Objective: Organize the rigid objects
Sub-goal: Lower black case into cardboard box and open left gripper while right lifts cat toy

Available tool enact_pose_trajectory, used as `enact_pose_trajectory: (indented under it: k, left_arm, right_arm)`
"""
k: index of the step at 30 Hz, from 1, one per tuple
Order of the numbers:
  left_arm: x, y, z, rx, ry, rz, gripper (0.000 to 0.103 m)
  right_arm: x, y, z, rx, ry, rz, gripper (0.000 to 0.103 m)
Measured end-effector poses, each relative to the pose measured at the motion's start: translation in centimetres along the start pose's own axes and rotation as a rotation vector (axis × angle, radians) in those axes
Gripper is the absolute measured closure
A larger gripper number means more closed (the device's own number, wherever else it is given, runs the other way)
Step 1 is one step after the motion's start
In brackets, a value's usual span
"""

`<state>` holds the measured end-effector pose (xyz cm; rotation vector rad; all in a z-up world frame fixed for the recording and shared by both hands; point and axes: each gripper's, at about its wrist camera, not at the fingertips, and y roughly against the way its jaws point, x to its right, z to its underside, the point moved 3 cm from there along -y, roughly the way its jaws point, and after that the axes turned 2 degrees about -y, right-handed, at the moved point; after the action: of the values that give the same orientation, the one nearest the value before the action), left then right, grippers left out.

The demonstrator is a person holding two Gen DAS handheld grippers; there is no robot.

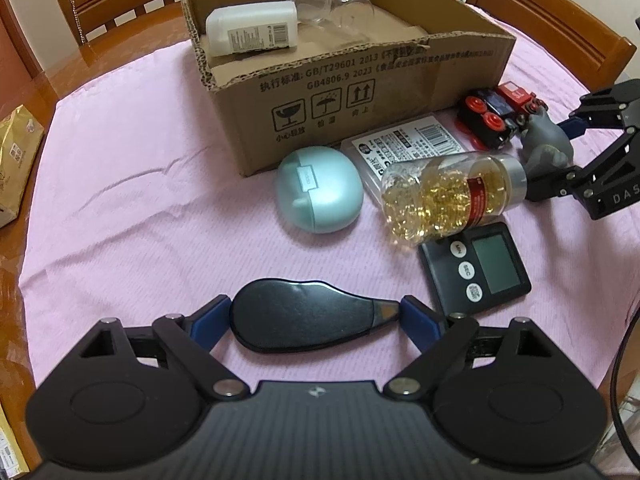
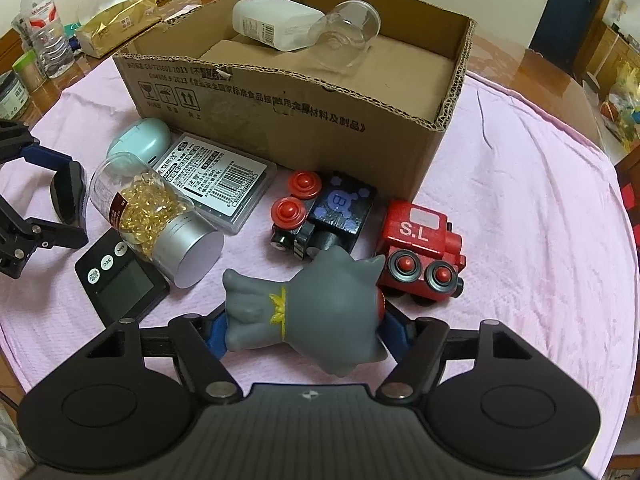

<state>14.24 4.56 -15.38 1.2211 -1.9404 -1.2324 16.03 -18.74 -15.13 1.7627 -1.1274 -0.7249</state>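
Note:
My left gripper [image 1: 314, 316] is shut on a black teardrop-shaped gadget [image 1: 304, 314], just above the pink cloth. My right gripper [image 2: 302, 322] is shut on a grey toy figure [image 2: 316, 312]; both also show in the left wrist view [image 1: 548, 146]. A cardboard box [image 1: 360, 92] stands ahead, holding a white bottle [image 1: 252, 32] and a clear cup [image 1: 332, 4]. In front of it lie a mint green case [image 1: 318, 190], a clear plastic case [image 1: 408, 144], a bottle of gold capsules [image 1: 448, 196], a black timer [image 1: 476, 268], a black toy train [image 2: 324, 212] and a red toy train [image 2: 420, 252].
A pink cloth [image 1: 140, 200] covers the wooden table. Wooden chairs [image 1: 132, 0] stand behind the box. A gold packet [image 1: 16, 160] lies at the left table edge. Water bottles and jars [image 2: 44, 28] stand at the far left in the right wrist view.

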Motion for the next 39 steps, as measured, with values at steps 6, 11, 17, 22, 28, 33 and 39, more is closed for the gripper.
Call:
enact_pose_trajectory:
  k: [6,11,17,22,28,33,39]
  left_arm:
    - [0.0,1.7,-0.3,-0.001,0.006,0.01,0.014]
    - [0.4,3.9,-1.3,0.014,-0.007,0.018,0.014]
    - [1.2,7.3,-4.0,0.084,-0.037,0.028,0.014]
    - [1.4,9.1,-7.0,0.16,-0.052,0.019,0.014]
    - [1.2,9.2,-10.7,0.23,-0.041,0.004,0.014]
    - [1.0,8.5,-13.1,0.241,-0.033,-0.017,0.014]
    - [0.5,7.1,-15.0,0.253,0.0,-0.038,0.014]
  right_arm:
    - [0.1,0.9,0.1,-0.011,-0.013,0.003,0.027]
    - [0.3,2.5,0.0,-0.005,-0.006,-0.005,0.027]
    - [0.1,5.3,-0.6,0.021,0.027,-0.024,0.027]
    - [-0.3,7.5,-2.0,0.063,0.067,-0.039,0.027]
    - [-0.4,9.3,-4.5,0.127,0.107,-0.043,0.027]
    - [-0.5,10.0,-6.6,0.165,0.141,-0.04,0.027]
    - [-0.4,9.9,-8.2,0.183,0.162,-0.032,0.027]
